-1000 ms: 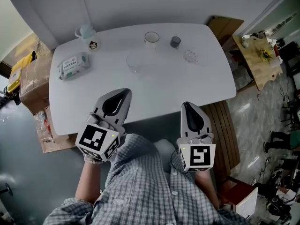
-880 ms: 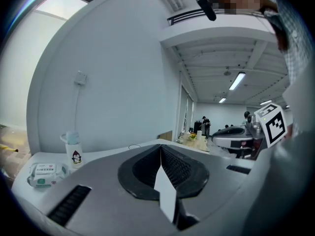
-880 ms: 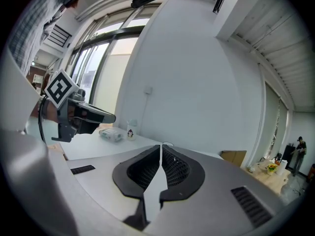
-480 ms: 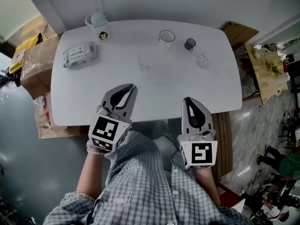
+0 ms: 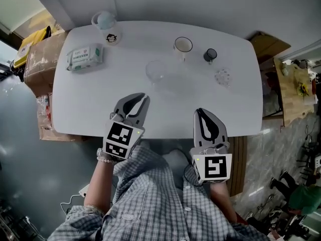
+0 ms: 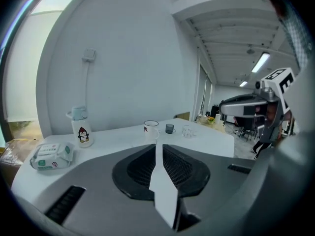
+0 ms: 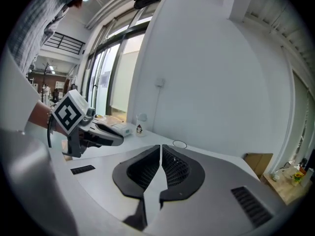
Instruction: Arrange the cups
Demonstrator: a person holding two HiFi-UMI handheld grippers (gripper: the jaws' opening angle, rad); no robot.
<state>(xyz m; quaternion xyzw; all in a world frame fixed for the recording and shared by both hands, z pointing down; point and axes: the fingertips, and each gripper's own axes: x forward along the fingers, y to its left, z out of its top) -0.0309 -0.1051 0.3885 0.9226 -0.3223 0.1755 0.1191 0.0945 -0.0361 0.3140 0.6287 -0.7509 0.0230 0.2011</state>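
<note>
Left hand-held gripper (image 5: 141, 99) and right hand-held gripper (image 5: 201, 113) are both shut tip to tip, with nothing between the jaws. They hang over the near edge of the bench (image 5: 90, 104) at 7 and 5 o'clock, well apart from every cup. Taking the bench as the dial, a clear cup (image 5: 156, 70) stands near the centre, a white mug (image 5: 183, 45) at 1 o'clock, a small dark cup (image 5: 210, 54) at 2 o'clock and a ridged glass (image 5: 222, 77) at 3 o'clock, none touching another. A bottle (image 5: 111, 36) and a wipes pack (image 5: 85, 57) sit around 10 o'clock. All four cups look stiff and light. The two clear ones are probably glass, so smooth, slippery and breakable, and best pinched gently with one jaw inside and one outside the wall just below the rim. The mug is likely the heaviest, and a pinch over its rim should hold it. The dark cup looks narrow enough to clasp around its body.
</note>
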